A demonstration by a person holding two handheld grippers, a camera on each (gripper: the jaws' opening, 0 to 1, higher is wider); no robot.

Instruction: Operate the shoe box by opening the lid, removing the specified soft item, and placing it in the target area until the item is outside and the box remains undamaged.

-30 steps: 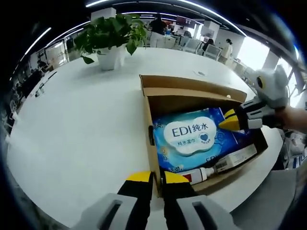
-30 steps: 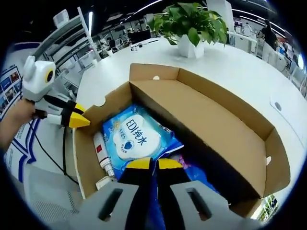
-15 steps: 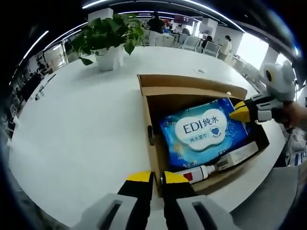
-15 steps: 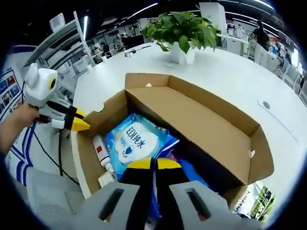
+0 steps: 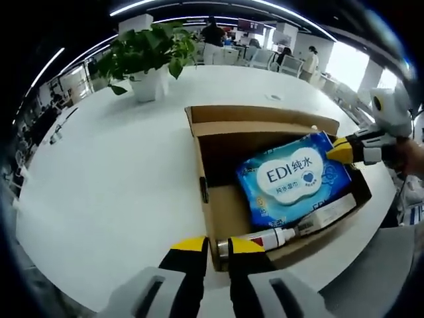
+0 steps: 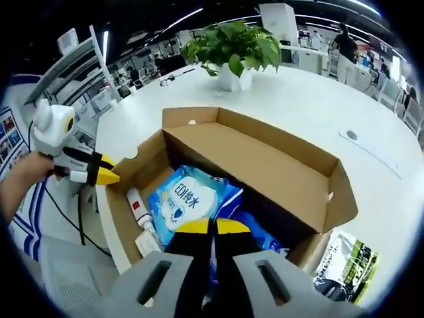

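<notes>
open shoe box (image 5: 265, 179) of brown cardboard on the white round bench (image 5: 119, 172), lid folded back on the far side from both tongs.

in the left gripper view: left tongs (image 5: 211, 246) at the near wall of the box, yellow tips narrow, one tip on each side of the wall's edge as far as can be seen; whether pinching the cardboard, cannot tell. just ahead of them, inside the box, a white tube with a red label (image 5: 265, 240) and a flat white carton (image 5: 324, 218) along the near wall. beyond those, the blue wet-wipe pack (image 5: 293, 177) with its white cloud-shaped label, tilted, far-right corner raised. right tongs (image 5: 348, 150) coming in from the right, yellow tips closed on that raised corner. potted plant (image 5: 149, 56) well beyond the box, to the left.

in the right gripper view: right tongs (image 6: 212, 227) drawn together on the blue edge of the wet-wipe pack (image 6: 185, 202), pack directly ahead of the tips and partly hidden by them. tube (image 6: 138, 207) to the left of the pack, along the left wall. left tongs (image 6: 105, 175) at the left wall of the shoe box (image 6: 265, 172), held by a hand (image 6: 23, 179). potted plant (image 6: 232, 50) far ahead. dark printed packet (image 6: 344, 265) lying on the bench to the right, just outside the box.
</notes>
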